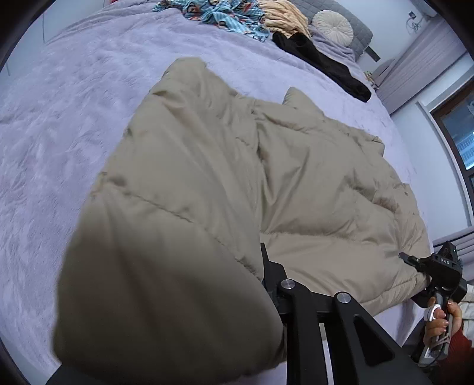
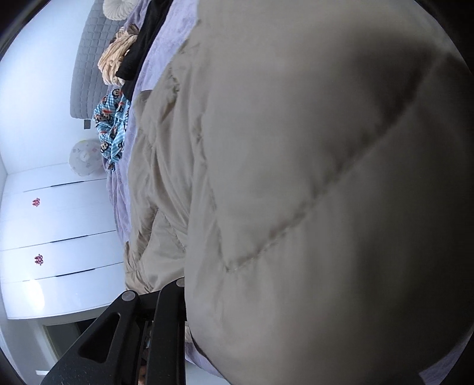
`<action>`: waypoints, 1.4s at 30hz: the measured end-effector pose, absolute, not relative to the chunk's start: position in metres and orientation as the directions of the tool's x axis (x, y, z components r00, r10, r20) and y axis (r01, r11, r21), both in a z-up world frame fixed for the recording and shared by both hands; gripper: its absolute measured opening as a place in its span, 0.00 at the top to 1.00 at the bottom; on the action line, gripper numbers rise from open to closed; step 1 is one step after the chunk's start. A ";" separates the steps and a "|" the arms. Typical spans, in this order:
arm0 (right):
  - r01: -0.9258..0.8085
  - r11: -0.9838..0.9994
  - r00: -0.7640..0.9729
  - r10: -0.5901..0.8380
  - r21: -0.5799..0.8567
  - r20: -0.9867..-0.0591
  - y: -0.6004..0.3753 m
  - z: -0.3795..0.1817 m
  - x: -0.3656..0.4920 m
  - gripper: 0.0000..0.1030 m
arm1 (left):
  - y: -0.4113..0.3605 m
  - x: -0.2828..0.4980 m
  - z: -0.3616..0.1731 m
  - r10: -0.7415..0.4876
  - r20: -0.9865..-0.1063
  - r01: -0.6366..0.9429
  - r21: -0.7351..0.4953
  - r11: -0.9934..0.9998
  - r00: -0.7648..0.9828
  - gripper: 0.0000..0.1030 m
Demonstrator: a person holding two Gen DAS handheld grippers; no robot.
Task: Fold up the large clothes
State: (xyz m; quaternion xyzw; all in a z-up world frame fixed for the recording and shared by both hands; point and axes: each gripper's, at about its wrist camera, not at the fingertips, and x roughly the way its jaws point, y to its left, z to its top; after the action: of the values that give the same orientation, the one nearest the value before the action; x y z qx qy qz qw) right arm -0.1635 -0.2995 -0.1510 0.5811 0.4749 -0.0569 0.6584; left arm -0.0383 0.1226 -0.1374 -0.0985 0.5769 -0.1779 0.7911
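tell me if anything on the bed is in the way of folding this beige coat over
Nothing visible is. The beige puffer coat lies on bare lilac bedspread. The black garment, blue patterned cloth and round cushion sit apart, up by the headboard.

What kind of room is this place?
Most likely a bedroom: a wide bed with a lilac cover, a grey padded headboard with a round cushion, and white wardrobe doors.

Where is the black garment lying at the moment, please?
In the left wrist view the black garment lies on the lavender bedspread at upper right, beyond the beige puffer coat, beside the cream round cushion.
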 end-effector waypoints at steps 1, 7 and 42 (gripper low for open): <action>0.631 0.311 0.539 0.483 0.710 -0.690 -0.300 -0.153 -0.166 0.71 | 0.129 -0.042 -0.136 -0.380 -0.886 0.160 -0.348 0.924 0.267 0.77; 0.600 0.481 0.445 0.464 0.640 -0.766 -0.296 -0.117 -0.182 0.57 | 0.166 -0.059 -0.097 -0.263 -0.912 0.107 -0.241 0.965 0.316 0.77; 0.537 0.681 0.326 0.376 0.497 -0.867 -0.253 -0.062 -0.188 0.52 | 0.106 -0.080 -0.067 -0.088 -0.960 0.097 -0.064 0.993 0.267 0.77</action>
State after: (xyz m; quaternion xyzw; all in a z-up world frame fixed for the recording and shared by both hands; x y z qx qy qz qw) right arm -0.1885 -0.2530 -0.0618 0.3952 0.5778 -0.0565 0.7119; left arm -0.0795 0.1058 -0.0672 0.0038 0.6026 -0.0583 0.7959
